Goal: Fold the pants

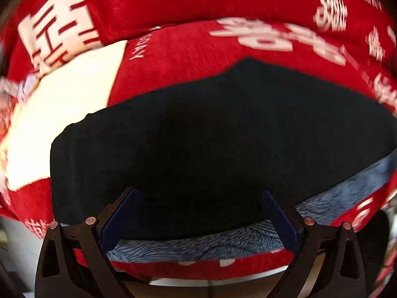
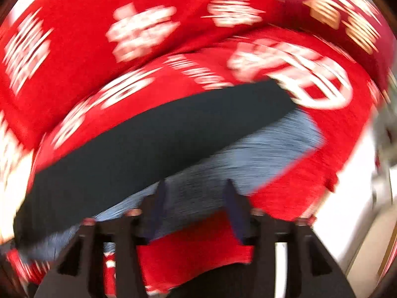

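Pants (image 1: 211, 136) just beyond left tool (image 1: 198, 193)

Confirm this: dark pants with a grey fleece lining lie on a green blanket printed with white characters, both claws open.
Wrong on colour: the blanket is red, as the left wrist view shows. The pants, their fleece lining and the open left claw and right claw stand.

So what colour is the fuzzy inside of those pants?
Grey-blue fleece lining inside the dark navy pants; the left wrist view shows it best.

The pants (image 1: 211, 136) are dark blue outside and fuzzy light blue inside. They lie folded flat on a red blanket (image 1: 173, 49).
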Available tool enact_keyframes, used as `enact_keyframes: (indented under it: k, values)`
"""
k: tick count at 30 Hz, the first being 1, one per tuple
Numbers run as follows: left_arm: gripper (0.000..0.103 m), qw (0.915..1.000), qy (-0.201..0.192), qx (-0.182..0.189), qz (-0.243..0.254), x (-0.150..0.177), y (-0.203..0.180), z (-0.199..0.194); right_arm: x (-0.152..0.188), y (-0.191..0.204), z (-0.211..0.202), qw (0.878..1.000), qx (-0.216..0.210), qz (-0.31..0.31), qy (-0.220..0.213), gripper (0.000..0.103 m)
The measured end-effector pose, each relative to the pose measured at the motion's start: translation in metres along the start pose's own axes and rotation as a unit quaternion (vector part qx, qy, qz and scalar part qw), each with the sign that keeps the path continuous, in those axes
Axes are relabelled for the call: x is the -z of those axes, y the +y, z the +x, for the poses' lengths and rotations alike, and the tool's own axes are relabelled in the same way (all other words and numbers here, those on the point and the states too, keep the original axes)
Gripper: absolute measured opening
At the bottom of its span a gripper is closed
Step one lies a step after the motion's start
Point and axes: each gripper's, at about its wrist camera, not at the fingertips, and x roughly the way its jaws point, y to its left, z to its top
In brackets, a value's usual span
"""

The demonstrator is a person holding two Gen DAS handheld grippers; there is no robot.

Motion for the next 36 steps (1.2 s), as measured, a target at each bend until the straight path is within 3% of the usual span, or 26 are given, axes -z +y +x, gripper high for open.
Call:
enact_keyframes:
  k: [4,6,12,15,17,22,26,29,32,36]
  values:
    - [0.103,0.9994,0.011,-0.007,-0.032,0.009,0.028,0.01,0.025,0.083,0.017,0.988,0.0,-0.157,0.006,0.076]
    - [0.103,0.9983,0.01,-0.03,-0.048,0.015,0.051,0.006,0.03,0.101,0.03,0.982,0.019,-0.187,0.012,0.076]
    - [0.103,0.9935,0.012,-0.034,-0.108,0.042,0.117,0.0,0.029,0.082,0.033,0.987,0.038,-0.157,0.001,0.082]
    - [0.103,0.9889,0.019,-0.014,-0.147,0.048,0.139,0.001,0.031,0.074,0.032,0.987,0.059,-0.15,-0.014,0.088]
    - [0.103,0.987,0.02,-0.023,-0.158,0.043,0.144,-0.004,0.033,0.073,0.029,0.988,0.063,-0.14,-0.018,0.089]
    - [0.103,0.9948,-0.021,-0.023,-0.097,-0.009,0.085,-0.013,0.005,0.09,0.004,0.988,0.028,-0.136,-0.063,0.09]
    - [0.103,0.9983,0.0,-0.003,-0.058,-0.04,0.025,0.003,-0.027,0.123,0.034,0.986,-0.001,-0.163,-0.025,0.09]
    - [0.103,0.9977,0.037,-0.031,-0.047,-0.049,0.001,0.026,-0.037,0.139,0.071,0.984,0.009,-0.178,0.025,0.09]
    - [0.103,0.9977,0.034,-0.036,-0.046,-0.054,0.003,0.028,-0.043,0.132,0.087,0.981,0.016,-0.189,0.033,0.09]
    - [0.103,0.9968,0.036,-0.037,-0.062,-0.058,0.032,0.032,-0.068,0.08,0.086,0.986,0.051,-0.156,0.03,0.091]
